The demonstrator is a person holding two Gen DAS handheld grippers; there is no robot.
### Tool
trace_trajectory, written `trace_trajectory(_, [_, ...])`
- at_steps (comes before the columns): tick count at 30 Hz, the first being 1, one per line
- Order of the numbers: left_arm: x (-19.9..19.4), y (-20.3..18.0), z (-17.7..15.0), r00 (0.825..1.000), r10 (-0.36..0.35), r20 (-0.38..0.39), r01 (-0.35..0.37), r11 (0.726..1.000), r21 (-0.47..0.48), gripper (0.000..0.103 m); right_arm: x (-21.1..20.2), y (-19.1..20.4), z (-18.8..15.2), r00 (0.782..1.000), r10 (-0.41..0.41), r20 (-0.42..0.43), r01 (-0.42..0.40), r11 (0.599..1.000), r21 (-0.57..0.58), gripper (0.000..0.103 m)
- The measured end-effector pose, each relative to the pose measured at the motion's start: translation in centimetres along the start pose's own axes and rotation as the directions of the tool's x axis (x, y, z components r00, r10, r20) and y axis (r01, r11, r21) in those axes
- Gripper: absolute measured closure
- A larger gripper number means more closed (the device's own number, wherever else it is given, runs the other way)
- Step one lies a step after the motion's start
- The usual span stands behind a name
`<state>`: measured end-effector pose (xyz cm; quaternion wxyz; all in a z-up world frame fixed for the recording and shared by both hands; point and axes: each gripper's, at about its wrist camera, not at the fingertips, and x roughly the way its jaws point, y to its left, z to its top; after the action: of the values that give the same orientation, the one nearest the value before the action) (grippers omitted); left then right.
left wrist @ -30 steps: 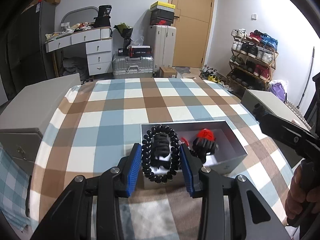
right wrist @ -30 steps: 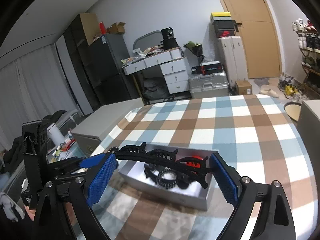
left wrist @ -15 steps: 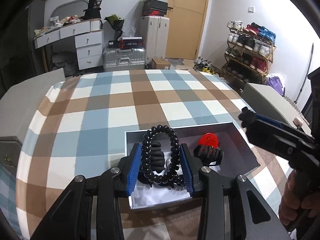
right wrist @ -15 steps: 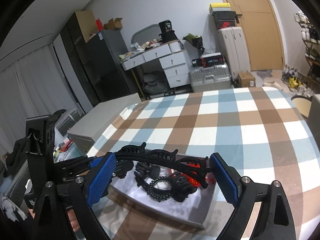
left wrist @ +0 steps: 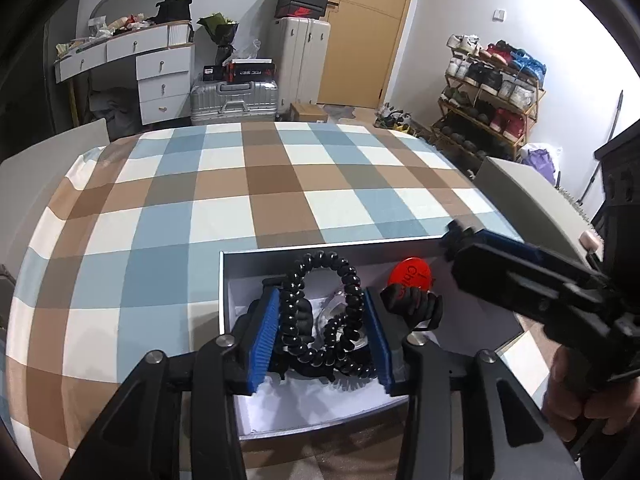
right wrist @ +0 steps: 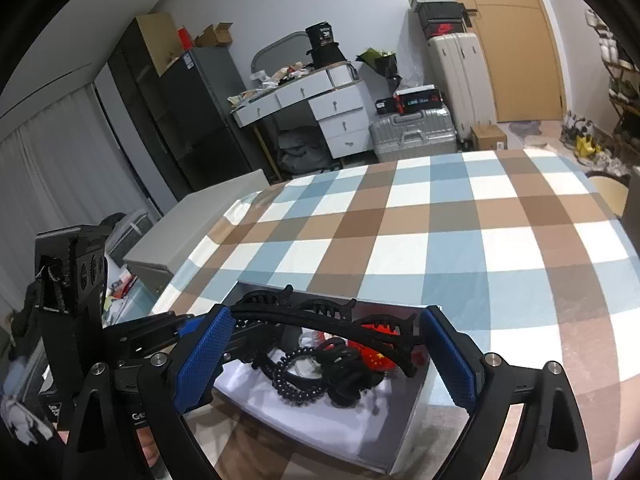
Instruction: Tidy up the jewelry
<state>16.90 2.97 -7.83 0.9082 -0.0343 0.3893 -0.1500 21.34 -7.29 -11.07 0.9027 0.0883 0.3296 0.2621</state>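
Two hand-held grippers over grey box (left wrist: 460,242): left hand-held gripper (left wrist: 322,332) clamped on black coil bracelet (left wrist: 320,312); right hand-held gripper (right wrist: 328,356), at 3 o'clock, clamped on black headband (right wrist: 332,326).

The left hand-held gripper (left wrist: 320,332) covers the near stretch of the black coiled hair tie (left wrist: 320,280) between its blue pads (left wrist: 262,330), so whether the pads press it cannot be told. A clear item (left wrist: 334,312) behind the coil is too faint to name. The print on the red round badge (left wrist: 412,274), right of that gripper, is cut off by a black hair claw (left wrist: 416,308). In the right wrist view, the black headband (right wrist: 320,320) spanning the right hand-held gripper (right wrist: 326,356) hides part of the grey box (right wrist: 404,432) and its contents; the headband's ends vanish behind the pads (right wrist: 202,360). The holding hand (left wrist: 576,408) runs off the frame edge.
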Motion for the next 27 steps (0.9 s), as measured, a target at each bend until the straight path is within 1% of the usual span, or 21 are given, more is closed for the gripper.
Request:
trace_trajectory(1, [-0.1, 0.1, 0.0, 1.000, 0.012, 0.006, -0.012, 1.000, -0.006, 0.058, 0.2, 0.0, 0.0, 1.000, 0.002, -0.006, -0.002, 1.000, 0.001, 0.007])
trace_trajectory(3, [-0.3, 0.1, 0.0, 1.000, -0.002, 0.011, 0.002, 1.000, -0.004, 0.055, 0.3, 0.0, -0.1, 1.000, 0.012, -0.009, -0.012, 1.000, 0.001, 0.007])
trace_trajectory(4, [-0.4, 0.1, 0.1, 1.000, -0.006, 0.014, 0.006, 1.000, 0.001, 0.050, 0.3, 0.0, -0.1, 1.000, 0.015, -0.005, -0.015, 1.000, -0.002, 0.007])
trace_trajectory(5, [-0.5, 0.1, 0.0, 1.000, -0.006, 0.018, 0.006, 1.000, 0.007, 0.043, 0.2, 0.1, -0.1, 1.000, 0.015, 0.000, -0.015, 1.000, -0.005, 0.007])
trace_trajectory(6, [-0.5, 0.0, 0.0, 1.000, -0.002, 0.022, 0.002, 1.000, 0.012, 0.041, 0.0, 0.1, -0.2, 1.000, 0.018, 0.006, -0.018, 1.000, -0.006, 0.007])
trace_trajectory(9, [-1.2, 0.0, -0.1, 0.999, 0.013, 0.039, -0.013, 1.000, 0.015, 0.039, -0.5, 0.0, -0.2, 0.999, 0.018, 0.027, -0.018, 1.000, -0.005, 0.007])
trace_trajectory(14, [-2.3, 0.3, -0.2, 0.997, 0.033, 0.065, -0.033, 0.999, -0.006, 0.039, -2.2, -0.1, -0.3, 0.997, 0.007, 0.071, -0.008, 1.000, 0.013, 0.007])
trace_trajectory(18, [-3.8, 0.2, -0.2, 0.989, 0.072, 0.130, -0.069, 0.997, -0.027, 0.039, -4.1, 0.1, -0.3, 0.991, -0.017, 0.131, 0.016, 1.000, 0.009, 0.000])
trace_trajectory(19, [-4.2, 0.2, -0.2, 0.985, 0.085, 0.150, -0.081, 0.996, -0.034, 0.037, -4.6, 0.3, -0.4, 0.988, -0.017, 0.151, 0.018, 1.000, -0.004, 0.000])
trace_trajectory(20, [-4.7, 0.2, -0.2, 0.980, 0.101, 0.173, -0.095, 0.995, -0.042, 0.029, -5.0, 0.5, -0.4, 0.986, -0.016, 0.163, 0.019, 1.000, -0.017, 0.000])
trace_trajectory(21, [-5.0, 0.2, -0.2, 0.975, 0.113, 0.190, -0.106, 0.993, -0.049, 0.023, -5.4, 0.8, -0.5, 0.984, -0.016, 0.180, 0.023, 0.999, -0.034, 0.000])
trace_trajectory(22, [-5.5, 0.1, -0.3, 0.967, 0.132, 0.219, -0.122, 0.991, -0.060, 0.017, -5.9, 1.1, -0.7, 0.979, -0.015, 0.201, 0.026, 0.998, -0.051, 0.000])
trace_trajectory(24, [-6.9, 0.1, -0.6, 0.937, 0.175, 0.302, -0.154, 0.984, -0.093, 0.011, -6.8, 1.6, -1.1, 0.971, -0.005, 0.239, 0.024, 0.997, -0.075, 0.000])
trace_trajectory(25, [-7.5, 0.0, -0.8, 0.924, 0.194, 0.331, -0.169, 0.980, -0.103, 0.004, -7.4, 1.9, -1.4, 0.964, 0.006, 0.265, 0.018, 0.996, -0.089, 0.000])
trace_trajectory(26, [-8.0, 0.0, -1.0, 0.911, 0.209, 0.356, -0.181, 0.977, -0.112, 0.001, -7.9, 2.1, -1.6, 0.959, 0.015, 0.283, 0.013, 0.995, -0.097, 0.000])
trace_trajectory(27, [-8.4, 0.0, -1.1, 0.896, 0.224, 0.383, -0.191, 0.974, -0.121, 0.001, -8.6, 2.4, -1.9, 0.951, 0.024, 0.309, 0.010, 0.994, -0.109, 0.000])
